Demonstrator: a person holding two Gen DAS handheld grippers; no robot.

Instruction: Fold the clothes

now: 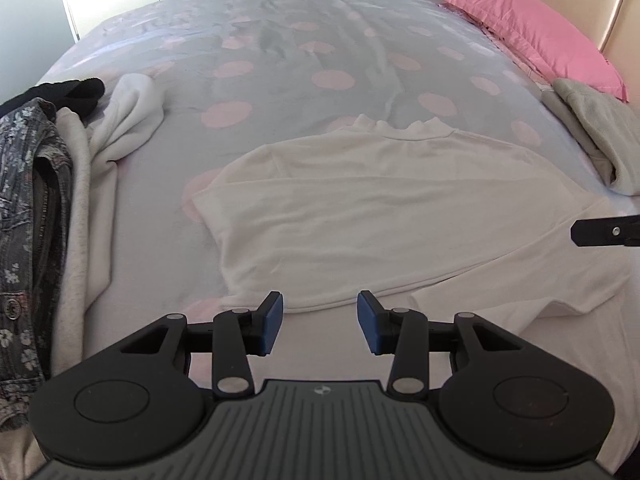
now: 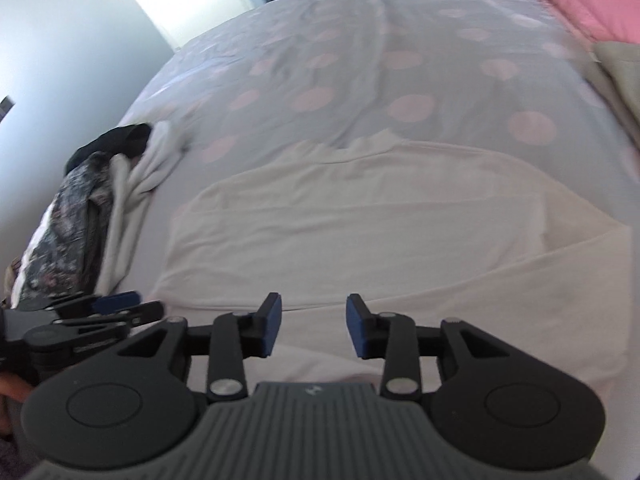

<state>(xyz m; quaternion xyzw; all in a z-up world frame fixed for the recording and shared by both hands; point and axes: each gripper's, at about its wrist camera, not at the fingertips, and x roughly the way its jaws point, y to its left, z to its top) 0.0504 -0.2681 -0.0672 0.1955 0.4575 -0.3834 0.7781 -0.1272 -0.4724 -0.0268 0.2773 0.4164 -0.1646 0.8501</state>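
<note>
Both tools, left (image 1: 320, 322) and right (image 2: 314, 326), gape empty before the partly folded white top (image 1: 380, 216); next fold needs its hem pinched.

Cream-white top (image 1: 380, 216) lies on a pale lilac sheet (image 1: 304, 52) with pink dots; pink pillow (image 1: 532, 28); grey floral denim garment (image 1: 28, 200); black cloth (image 1: 76, 90); blue pads (image 1: 274, 322) on black grippers

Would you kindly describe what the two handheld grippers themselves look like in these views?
Both match. The left gripper and right gripper have black linkage arms with silver pivot pins, round black housings either side, and a grey ribbed centre plate bearing a small logo. The fingers end in flat blue pads. No cables or sleeves are visible.
</note>
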